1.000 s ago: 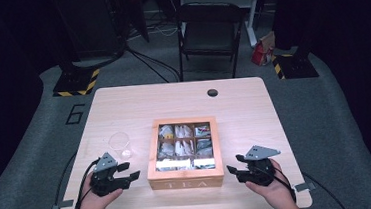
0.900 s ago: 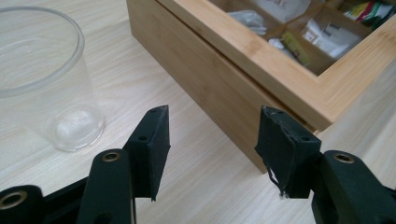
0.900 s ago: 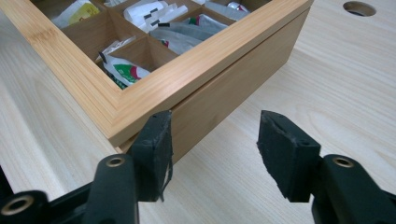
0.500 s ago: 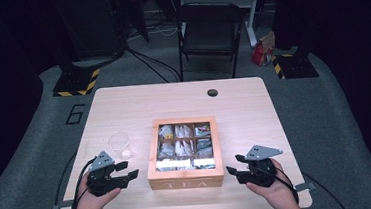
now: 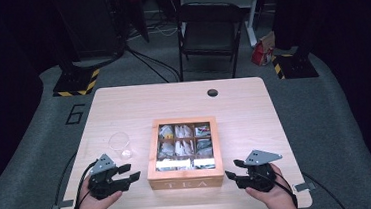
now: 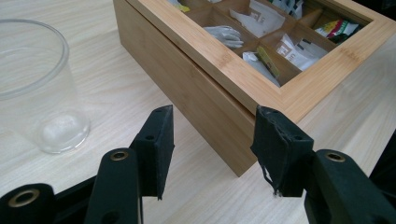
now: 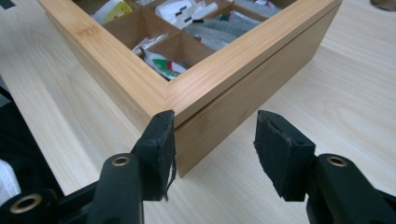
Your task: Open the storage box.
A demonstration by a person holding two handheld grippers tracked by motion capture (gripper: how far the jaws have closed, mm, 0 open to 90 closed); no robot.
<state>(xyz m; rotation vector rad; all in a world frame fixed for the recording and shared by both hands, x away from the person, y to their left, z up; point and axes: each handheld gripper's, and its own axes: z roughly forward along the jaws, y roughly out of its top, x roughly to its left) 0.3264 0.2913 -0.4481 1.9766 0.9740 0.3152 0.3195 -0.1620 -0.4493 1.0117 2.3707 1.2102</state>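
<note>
bamboo tea box (image 5: 185, 177), square, smooth pale grain, glass-pane lid, sits mid-table toward the near edge; inner dividers hold paper tea sachets (image 6: 261, 17), white, grey, one green-red. light wood-laminate table (image 5: 123, 107), round cable hole (image 5: 212, 93) at the far side. clear plastic cup (image 5: 120, 144), round, thin-walled, stands just left of the box, near the left gripper (image 5: 128, 172).

left gripper: matte black jaws part open, have just been closing, nothing between them, box's near left corner just ahead. right gripper (image 5: 233, 170): jaws part open, just been closing, straddling the box's near right corner, pads not pressing.

black folding chair (image 5: 210, 30) beyond the table, red bag (image 5: 261, 53) on the floor beside it.
</note>
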